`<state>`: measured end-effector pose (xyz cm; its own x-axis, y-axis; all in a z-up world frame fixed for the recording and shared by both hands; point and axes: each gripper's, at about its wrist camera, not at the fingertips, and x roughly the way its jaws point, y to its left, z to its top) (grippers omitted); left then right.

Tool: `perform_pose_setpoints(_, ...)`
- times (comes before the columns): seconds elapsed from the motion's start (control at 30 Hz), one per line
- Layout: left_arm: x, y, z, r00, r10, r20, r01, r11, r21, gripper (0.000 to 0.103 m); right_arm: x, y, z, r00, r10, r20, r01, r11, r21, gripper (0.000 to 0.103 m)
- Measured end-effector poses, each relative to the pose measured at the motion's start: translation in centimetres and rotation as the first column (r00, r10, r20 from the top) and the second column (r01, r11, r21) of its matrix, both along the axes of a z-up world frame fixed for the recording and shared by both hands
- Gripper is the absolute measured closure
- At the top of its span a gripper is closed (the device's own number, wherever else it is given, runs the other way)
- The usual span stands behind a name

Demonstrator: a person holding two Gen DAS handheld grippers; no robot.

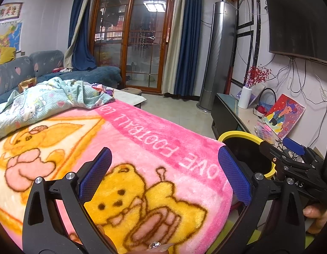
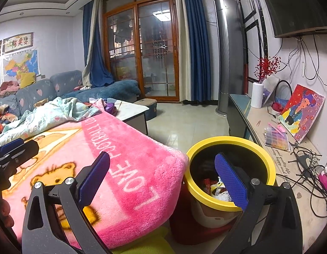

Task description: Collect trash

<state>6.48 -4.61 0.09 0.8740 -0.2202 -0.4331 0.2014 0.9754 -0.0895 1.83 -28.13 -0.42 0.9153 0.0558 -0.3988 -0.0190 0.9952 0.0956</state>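
Observation:
A yellow-rimmed trash bin (image 2: 269,160) stands on the floor beside the pink blanket (image 2: 129,148). Wrappers and crumpled trash (image 2: 214,188) lie inside it. My right gripper (image 2: 163,180) is open and empty, above the blanket's edge and the bin's near rim. My left gripper (image 1: 165,173) is open and empty, hovering over the pink blanket (image 1: 142,148) with its bear print. The bin's rim (image 1: 237,134) shows past the left gripper's right finger. The right gripper's body (image 1: 294,160) appears at the right of the left wrist view.
A crumpled light-blue quilt (image 1: 49,101) lies at the blanket's far end. A blue sofa (image 2: 68,86) stands behind. A low TV cabinet (image 2: 269,127) at right holds a painting, a white vase and tangled cables. A white coffee table (image 2: 133,110) stands beyond the blanket.

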Motion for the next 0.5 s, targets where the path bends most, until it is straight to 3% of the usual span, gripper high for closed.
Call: perform_pose_setpoints(0.5, 0.02, 0.0, -0.06, 1.0, 0.0, -0.003, 0.0, 1.0, 0.0, 0.011, 0.0, -0.02, -0.01, 1.0, -0.001, -0.001, 0.001, 1.0, 0.0, 0.006)
